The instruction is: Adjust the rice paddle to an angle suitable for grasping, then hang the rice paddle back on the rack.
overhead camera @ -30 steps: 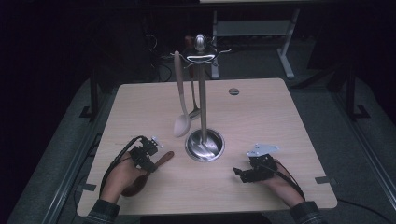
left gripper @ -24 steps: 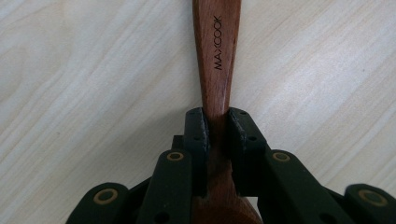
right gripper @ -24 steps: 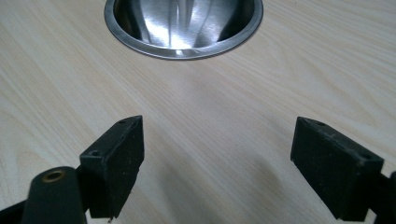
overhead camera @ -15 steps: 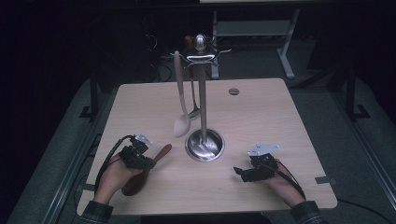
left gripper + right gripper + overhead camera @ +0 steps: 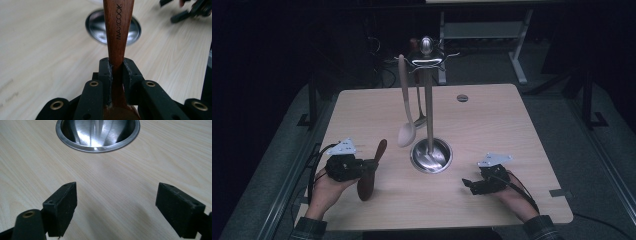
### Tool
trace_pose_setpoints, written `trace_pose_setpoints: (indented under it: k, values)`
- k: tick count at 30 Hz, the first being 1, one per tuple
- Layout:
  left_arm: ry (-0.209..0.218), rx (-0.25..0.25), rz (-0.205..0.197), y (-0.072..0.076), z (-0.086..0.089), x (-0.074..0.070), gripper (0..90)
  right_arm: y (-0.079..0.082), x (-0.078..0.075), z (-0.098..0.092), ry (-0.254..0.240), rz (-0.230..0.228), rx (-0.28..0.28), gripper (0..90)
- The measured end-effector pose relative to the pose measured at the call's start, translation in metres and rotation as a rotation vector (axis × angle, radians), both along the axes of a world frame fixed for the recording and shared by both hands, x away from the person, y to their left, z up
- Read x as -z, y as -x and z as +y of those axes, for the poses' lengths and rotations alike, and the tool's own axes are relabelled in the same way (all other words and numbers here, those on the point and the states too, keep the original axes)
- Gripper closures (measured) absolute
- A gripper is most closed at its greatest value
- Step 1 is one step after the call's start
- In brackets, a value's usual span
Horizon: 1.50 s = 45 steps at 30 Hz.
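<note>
MAXCOOK lettering runs up the one wooden spoon (image 5: 117, 37); we see the left gripper (image 5: 117, 75) clamped on its handle above the table (image 5: 492, 125). Right gripper (image 5: 116, 205) gapes. Two utensils, perhaps, hang on the stand (image 5: 428, 100).

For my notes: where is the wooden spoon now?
In the high view, the wooden spoon sits clamped in the left gripper, left of the stand base.

- Left gripper (image 5: 364, 167): jaws clamped on a spoon (image 5: 371, 172), hand (image 5: 324, 187) behind it.
- Right gripper (image 5: 469, 186): jaws wide apart, nothing between, hand (image 5: 512, 197) behind.
</note>
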<state>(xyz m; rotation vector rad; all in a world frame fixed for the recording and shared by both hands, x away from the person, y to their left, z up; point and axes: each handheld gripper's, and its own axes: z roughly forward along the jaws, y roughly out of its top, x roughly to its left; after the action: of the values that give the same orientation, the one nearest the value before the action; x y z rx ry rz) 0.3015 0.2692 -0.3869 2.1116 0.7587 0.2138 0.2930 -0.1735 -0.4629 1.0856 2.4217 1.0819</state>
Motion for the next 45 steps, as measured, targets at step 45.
trace_pose_setpoints:
  k: [45]
  values:
    - [0.201, -0.028, -0.163, 0.012, -0.106, -0.036, 78.4, -0.003, -0.123, 0.034, -0.390, -0.111, -0.178, 42.5]
